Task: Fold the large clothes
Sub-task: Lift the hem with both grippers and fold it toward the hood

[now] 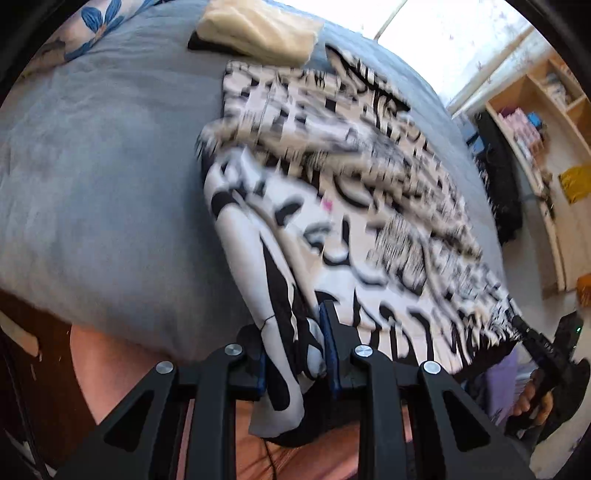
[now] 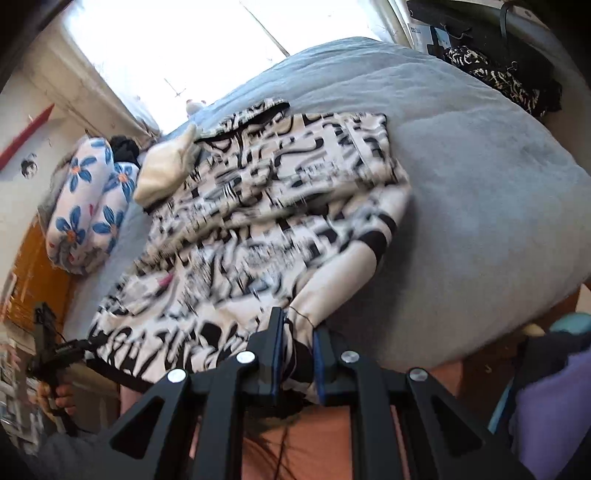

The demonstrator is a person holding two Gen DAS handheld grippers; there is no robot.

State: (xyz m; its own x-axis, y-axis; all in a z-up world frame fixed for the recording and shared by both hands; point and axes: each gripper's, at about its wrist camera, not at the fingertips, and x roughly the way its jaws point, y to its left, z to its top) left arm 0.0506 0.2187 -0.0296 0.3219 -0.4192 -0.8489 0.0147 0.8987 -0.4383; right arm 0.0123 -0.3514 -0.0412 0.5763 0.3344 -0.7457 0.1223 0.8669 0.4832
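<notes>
Black linkage bars fill the bottom of both wrist views. Left gripper [image 1: 295,347]: jaws nearly closed, blue pads pinching a bunched corner of the black-and-white garment [image 1: 332,192]; a tail of cloth hangs below the pads. Right gripper [image 2: 298,345]: jaws also close together, clamped on the garment's [image 2: 266,206] other near corner, by a sleeve with a black cuff [image 2: 376,242].

Garment position: spread on the grey bedcover [image 1: 96,177], reaching away from both grippers toward the window end of the bed. Near hem looks stretched between the two grips, raised off the bedcover; far part lies flat. Long axis runs from the held hem toward the collar end, away from the person. Neither hand is nearer; each has its own corner, with the hem crosswise between them.

Judgement: next move probably carries the hem forward along that axis, over the body toward the far end.

Looks: large, soft, cream ground with bold black scribble print, a small pink mark near the middle. Motion blur smears detail.

A folded cream cloth [image 1: 258,26] sits touching the garment's far edge. Floral pillow [image 2: 88,210] beside it.
</notes>
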